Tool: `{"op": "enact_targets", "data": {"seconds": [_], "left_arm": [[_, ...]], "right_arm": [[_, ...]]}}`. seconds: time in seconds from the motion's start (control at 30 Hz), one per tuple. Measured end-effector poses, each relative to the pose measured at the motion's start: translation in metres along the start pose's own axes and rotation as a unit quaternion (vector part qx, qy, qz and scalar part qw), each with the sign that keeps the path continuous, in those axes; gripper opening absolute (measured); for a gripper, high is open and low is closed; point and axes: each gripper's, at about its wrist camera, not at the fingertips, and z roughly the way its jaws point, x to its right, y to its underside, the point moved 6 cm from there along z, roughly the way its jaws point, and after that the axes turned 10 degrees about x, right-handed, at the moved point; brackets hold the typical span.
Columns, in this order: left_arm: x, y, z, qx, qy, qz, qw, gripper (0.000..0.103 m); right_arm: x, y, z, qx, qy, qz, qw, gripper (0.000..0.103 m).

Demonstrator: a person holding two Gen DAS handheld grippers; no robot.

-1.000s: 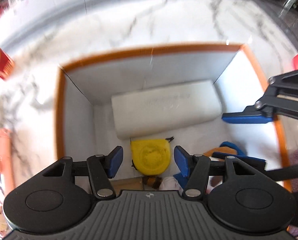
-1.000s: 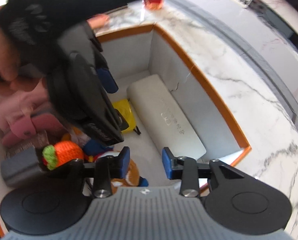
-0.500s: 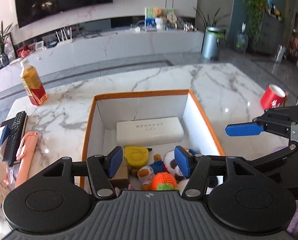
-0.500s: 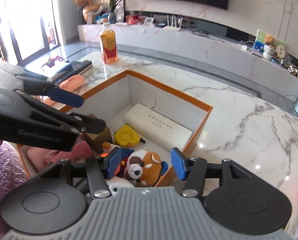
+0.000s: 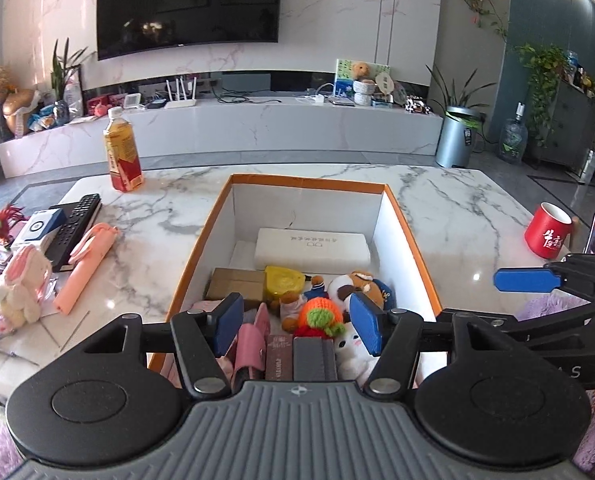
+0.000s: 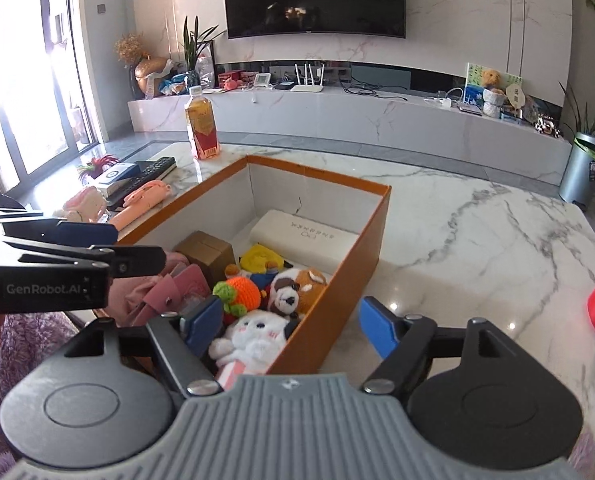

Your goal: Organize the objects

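Writing is scarce but some of it reads: "GenRobot.AI" in pale letters on the black body of our left tongs (image 6: 93, 240), seen from the right wrist view, and a line of small characters we cannot make out on the long white case (image 5: 311, 247) lying against the far wall inside the orange-rimmed box (image 5: 309, 179). The red mug (image 5: 547, 235), on the bench (image 5: 457, 208) to the right of the box, carries white brush characters. The tea bottle (image 5: 122, 156), beyond the box's far left corner, has a red and yellow label too small to read.

Our left tongs (image 5: 295, 326) hang above the near end of the box, spread wide with nothing between the blue pads. Our right tongs (image 6: 291, 326) have just been opening and now stand wide apart, straddling the box's near right wall with nothing gripped.

Inside the box, nearer us than the white case, sit a brown carton (image 5: 237, 282), a yellow toy (image 5: 284, 280), an orange knitted toy (image 5: 320, 314), a brown and white plush (image 6: 297, 286), a white plush (image 6: 253, 338), pink pouches (image 5: 251, 346) and a grey case (image 5: 313, 358).

Left of the box on the bench lie a pink folded thing (image 5: 87, 262), a black remote (image 5: 75, 218) and a plush rabbit (image 5: 19, 280).
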Motion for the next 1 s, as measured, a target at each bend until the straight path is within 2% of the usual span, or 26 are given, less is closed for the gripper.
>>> {"op": "enact_targets", "data": {"seconds": [0.23, 0.43, 0.67, 0.73, 1.0], "left_arm": [[0.0, 0.015, -0.001, 0.008, -0.031, 0.004, 0.9995, 0.069], [0.005, 0.023, -0.005, 0.013, -0.036, 0.014, 0.9992, 0.07], [0.008, 0.028, -0.014, 0.019, -0.045, 0.023, 0.9986, 0.078], [0.009, 0.029, -0.016, 0.022, -0.048, 0.025, 0.9983, 0.084], [0.007, 0.03, -0.02, 0.027, -0.067, 0.029, 0.997, 0.086]], "right_arm": [[-0.003, 0.013, -0.006, -0.004, 0.007, 0.003, 1.0, 0.081], [-0.009, 0.021, -0.011, -0.003, 0.01, 0.003, 1.0, 0.083], [-0.013, 0.028, -0.014, -0.009, 0.01, 0.005, 1.0, 0.084], [-0.013, 0.029, -0.015, -0.011, 0.01, 0.009, 1.0, 0.084], [-0.017, 0.031, -0.016, -0.01, 0.013, 0.008, 1.0, 0.084]]}}
